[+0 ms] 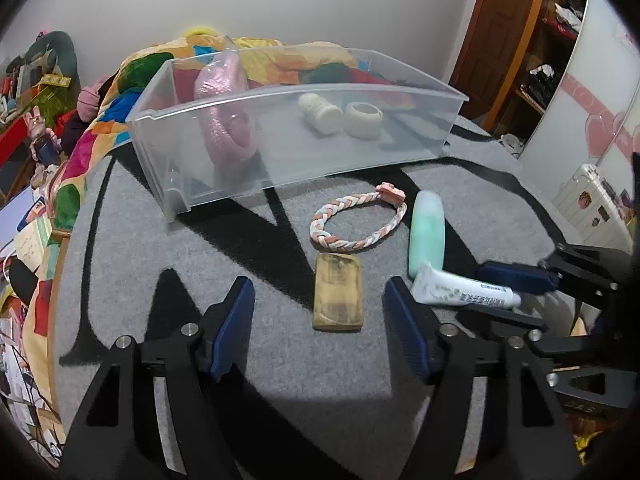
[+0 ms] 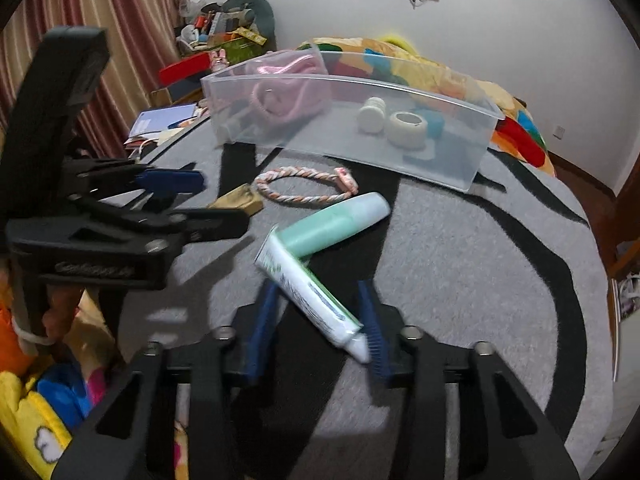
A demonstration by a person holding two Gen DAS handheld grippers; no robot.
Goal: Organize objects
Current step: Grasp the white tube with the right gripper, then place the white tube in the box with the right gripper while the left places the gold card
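A clear plastic bin on the grey rug holds a pink knitted item, a white bottle and a white tape roll. In front lie a braided ring, a wooden block and a green bottle. My left gripper is open, just short of the wooden block. My right gripper holds a white toothpaste tube between its fingers, lifted beside the green bottle.
A colourful blanket lies behind and left of the bin. Cluttered shelves and books stand at the far left. A wooden door and a white suitcase are at the right.
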